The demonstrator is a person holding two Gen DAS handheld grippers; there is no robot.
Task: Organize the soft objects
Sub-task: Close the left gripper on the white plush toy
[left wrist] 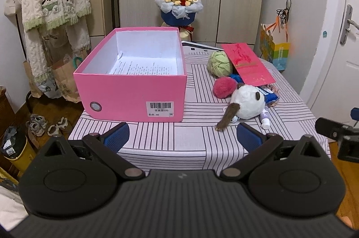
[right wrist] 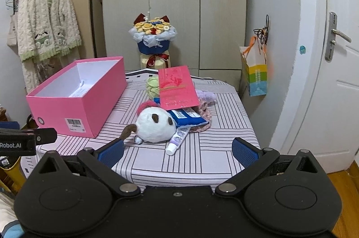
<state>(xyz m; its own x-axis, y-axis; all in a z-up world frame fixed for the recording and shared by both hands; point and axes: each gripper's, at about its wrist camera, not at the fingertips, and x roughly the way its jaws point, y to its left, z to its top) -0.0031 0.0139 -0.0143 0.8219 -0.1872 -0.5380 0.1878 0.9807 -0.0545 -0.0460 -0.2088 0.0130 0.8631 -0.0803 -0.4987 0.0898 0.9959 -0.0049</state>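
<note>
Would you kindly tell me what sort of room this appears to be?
Probably a bedroom at home: a tall beige wardrobe, a fluffy cream cardigan on a clothes rail, and a small table under a striped cloth.

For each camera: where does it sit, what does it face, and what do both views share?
Left wrist: behind the open left gripper, off the table's near edge, facing the pink box; the right gripper's tip shows at right.
Right wrist: behind the open right gripper, facing the plush.
Shared: box, plush, red envelope, wardrobe.
</note>
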